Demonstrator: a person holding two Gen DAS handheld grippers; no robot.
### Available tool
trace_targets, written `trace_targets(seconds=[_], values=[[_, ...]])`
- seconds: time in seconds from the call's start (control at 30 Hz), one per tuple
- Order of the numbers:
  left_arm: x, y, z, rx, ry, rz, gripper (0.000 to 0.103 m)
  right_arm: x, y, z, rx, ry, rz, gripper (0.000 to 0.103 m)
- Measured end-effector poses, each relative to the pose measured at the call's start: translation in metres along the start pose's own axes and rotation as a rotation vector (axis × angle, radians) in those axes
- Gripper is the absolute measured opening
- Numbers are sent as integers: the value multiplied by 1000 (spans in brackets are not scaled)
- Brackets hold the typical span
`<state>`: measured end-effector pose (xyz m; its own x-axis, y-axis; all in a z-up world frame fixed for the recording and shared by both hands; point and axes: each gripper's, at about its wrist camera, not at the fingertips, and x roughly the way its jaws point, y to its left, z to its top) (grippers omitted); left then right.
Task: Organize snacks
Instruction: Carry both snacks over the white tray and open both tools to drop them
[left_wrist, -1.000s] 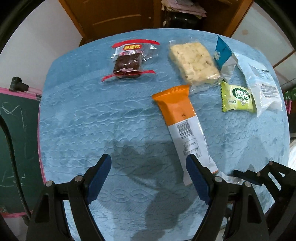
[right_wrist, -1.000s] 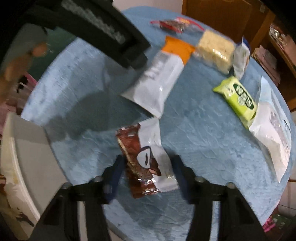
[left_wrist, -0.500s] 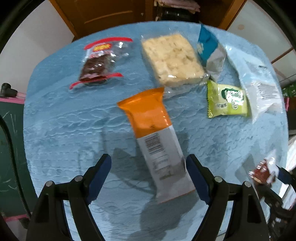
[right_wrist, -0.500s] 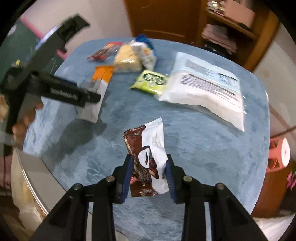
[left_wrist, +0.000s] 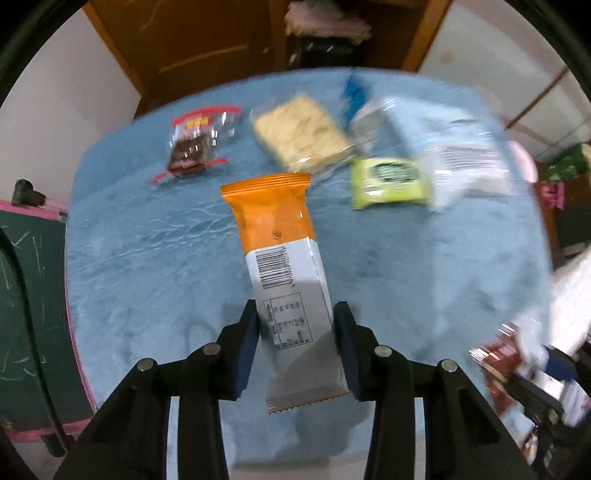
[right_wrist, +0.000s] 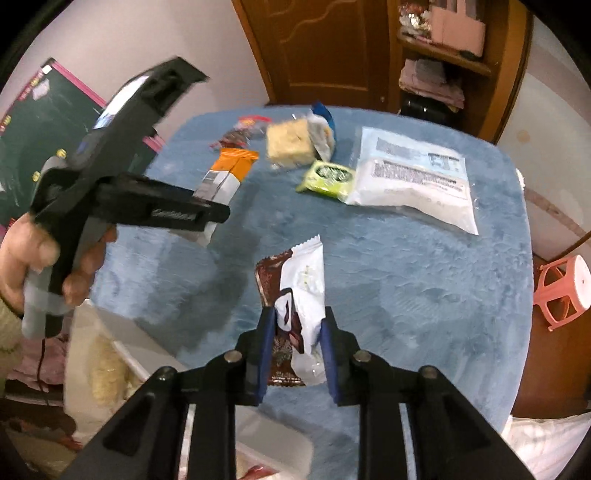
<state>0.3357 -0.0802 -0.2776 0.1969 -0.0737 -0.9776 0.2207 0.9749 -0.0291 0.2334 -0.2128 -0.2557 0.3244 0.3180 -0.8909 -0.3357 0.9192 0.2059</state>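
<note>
Gripping the white lower end of the orange-and-white snack bar (left_wrist: 284, 280), the left gripper (left_wrist: 297, 345) has its blue pads pressed against both long edges; the bar's orange end points away over the blue tablecloth (left_wrist: 147, 258). The right gripper (right_wrist: 297, 349) is closed on a brown-and-white wrapped snack (right_wrist: 295, 295), held above the cloth. Beyond lie, well apart from both jaws, a red-edged clear packet of dark snack (left_wrist: 192, 147), a pale yellow block in clear wrap (left_wrist: 301, 134), a blue-and-white pouch (right_wrist: 322, 127), a green packet (left_wrist: 389, 177) and a large white bag (right_wrist: 413, 177) just beside it.
</note>
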Motion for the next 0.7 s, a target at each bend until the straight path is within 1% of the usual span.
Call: trace_targets(seconds=[0.13,0.17,0.2,0.27,0.3,0.33,0.4,0.43,0.47,0.57,0.63,0.7], values=[[-78,-7,-44,47,-99,-52,39,-39,19,-10,11,-86,31,23],[-93,-4,-60,56,-114,-57,39,-52,25,-16,13,-111,35,23],[-111,-8,-72,70,-131,-58,39,-60,30,-19,15,-126,39,23],[-140,-6,-98,102,-154,-47,39,-82,43,-33,17,-165,61,23],[-150,-13,-109,121,-162,-31,39,-89,48,-39,16,-175,73,23],[-161,-16,-128,147,-173,-7,40,-96,53,-46,14,-182,84,23],[-172,-25,-156,191,-181,52,40,-109,66,-65,-3,-193,102,23],[-176,-28,-172,217,-178,90,40,-114,73,-74,-18,-194,101,23],[-177,-32,-185,235,-169,109,40,-116,81,-82,-37,-193,94,23],[-173,-37,-213,254,-128,126,40,-114,102,-106,-104,-174,58,23],[-166,-40,-230,241,-89,128,41,-107,112,-119,-135,-145,45,23],[-157,-41,-244,220,-44,124,43,-98,120,-131,-151,-107,39,23]])
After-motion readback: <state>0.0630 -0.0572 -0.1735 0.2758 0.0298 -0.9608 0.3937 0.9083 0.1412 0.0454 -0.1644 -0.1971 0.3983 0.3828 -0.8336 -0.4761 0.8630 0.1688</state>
